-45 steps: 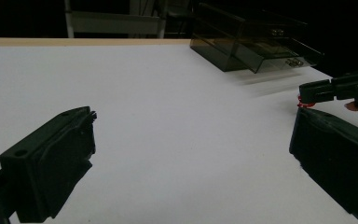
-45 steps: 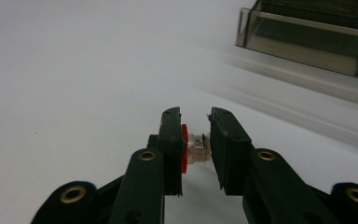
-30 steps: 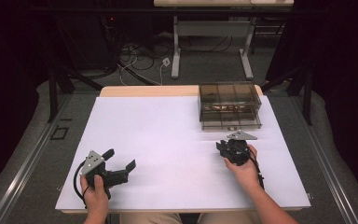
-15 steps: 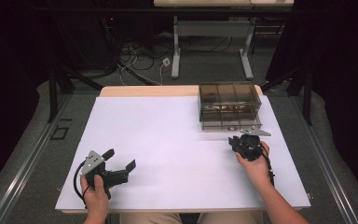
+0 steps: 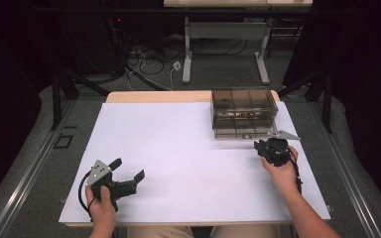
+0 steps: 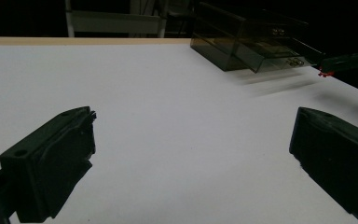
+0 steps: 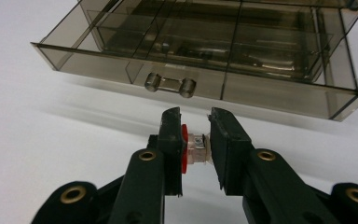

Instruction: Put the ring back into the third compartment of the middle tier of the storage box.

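Observation:
My right gripper [image 7: 194, 115] is shut on a small clear vial [image 7: 198, 147] with a red cap [image 7: 184, 148], held crosswise between the pads. It sits just in front of a smoky transparent drawer box [image 5: 243, 111]. The box's bottom drawer [image 7: 270, 95] is pulled out, its clear handle [image 7: 170, 85] a short way beyond the jaw tips. From above, the right gripper [image 5: 272, 148] is at the box's front right corner. My left gripper [image 5: 127, 168] rests open and empty near the table's front left, its jaws wide apart in the left gripper view [image 6: 191, 140].
The white table top [image 5: 178, 148] stretches between the two hands. The drawer box [image 6: 247, 42] stands at the back right, with several compartments and small items inside. Beyond the table's far edge lie cables and a table frame [image 5: 223, 49] on the floor.
My right hand has carried the vial rightward and toward the box's open drawer. The left hand and its gripper have stayed in place.

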